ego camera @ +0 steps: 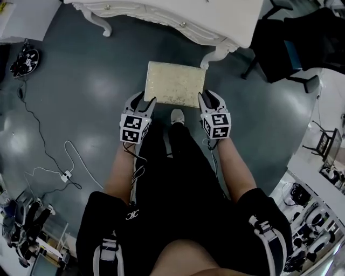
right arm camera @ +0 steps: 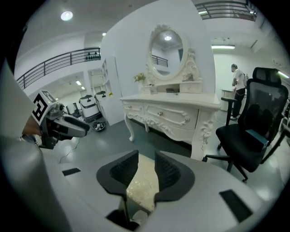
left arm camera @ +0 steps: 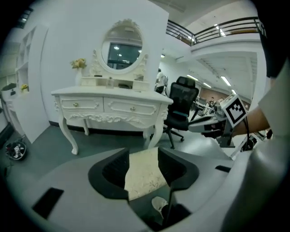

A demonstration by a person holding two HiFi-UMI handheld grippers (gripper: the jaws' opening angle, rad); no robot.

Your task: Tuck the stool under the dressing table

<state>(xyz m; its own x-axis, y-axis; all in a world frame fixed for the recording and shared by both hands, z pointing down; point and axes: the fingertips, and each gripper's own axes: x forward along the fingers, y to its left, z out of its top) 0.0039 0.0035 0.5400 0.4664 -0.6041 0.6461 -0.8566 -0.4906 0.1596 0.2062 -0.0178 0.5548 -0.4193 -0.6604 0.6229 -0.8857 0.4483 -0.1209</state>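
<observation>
The stool [ego camera: 175, 83] has a cream patterned cushion and stands on the grey floor just in front of the white dressing table [ego camera: 161, 13], outside its leg space. My left gripper [ego camera: 148, 103] is at the stool's near left corner, and my right gripper [ego camera: 205, 100] is at its near right corner. In the left gripper view the jaws of the left gripper [left arm camera: 142, 154] stand apart, with the cushion [left arm camera: 142, 174] showing in the gap. The right gripper [right arm camera: 145, 158] is also open, with the cushion [right arm camera: 144, 181] beyond its jaws. Neither gripper's pads press on the stool.
A black office chair [ego camera: 291, 43] stands right of the table's curved front leg [ego camera: 218, 54]. A white cable and power strip [ego camera: 64, 173] lie on the floor at the left. The person's shoe [ego camera: 177, 116] is right behind the stool. An oval mirror [left arm camera: 121, 50] tops the table.
</observation>
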